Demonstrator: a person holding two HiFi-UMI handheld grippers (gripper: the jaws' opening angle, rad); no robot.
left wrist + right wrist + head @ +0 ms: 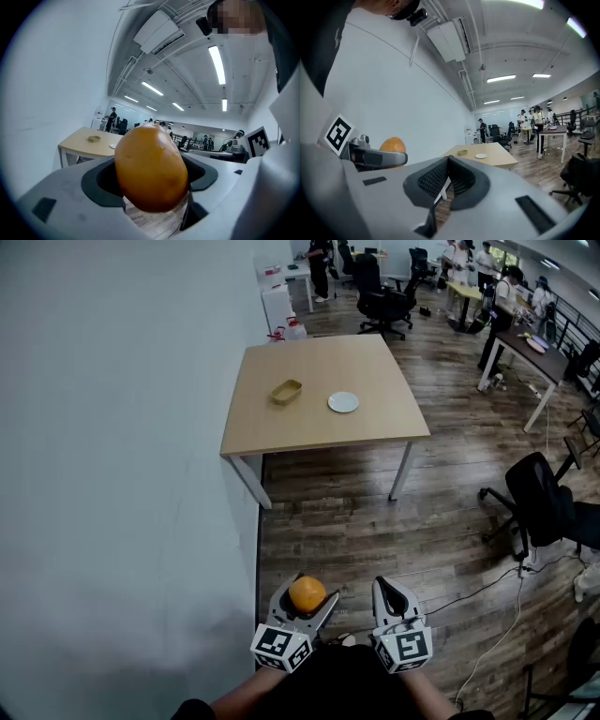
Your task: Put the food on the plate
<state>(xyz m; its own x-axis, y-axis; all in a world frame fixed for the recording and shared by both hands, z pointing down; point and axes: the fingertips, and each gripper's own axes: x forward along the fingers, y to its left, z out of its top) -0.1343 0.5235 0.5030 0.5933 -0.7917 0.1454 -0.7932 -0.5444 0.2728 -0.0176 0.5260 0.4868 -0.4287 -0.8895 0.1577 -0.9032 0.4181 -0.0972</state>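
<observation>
An orange, rounded piece of food (307, 595) sits between the jaws of my left gripper (309, 589), which is shut on it, low in the head view. In the left gripper view the food (150, 168) fills the gap between the dark pads (101, 180). My right gripper (393, 600) is beside it with its jaws together and nothing in them; its meshed pads (436, 180) meet. A small white plate (343, 402) lies far ahead on a wooden table (319, 432), also seen as the plate (481, 156) in the right gripper view.
A tan shallow dish (287, 392) lies left of the plate. A white wall (112, 474) runs along the left. A black office chair (548, 502) and floor cables (487, 615) are on the right. Desks, chairs and people stand at the back.
</observation>
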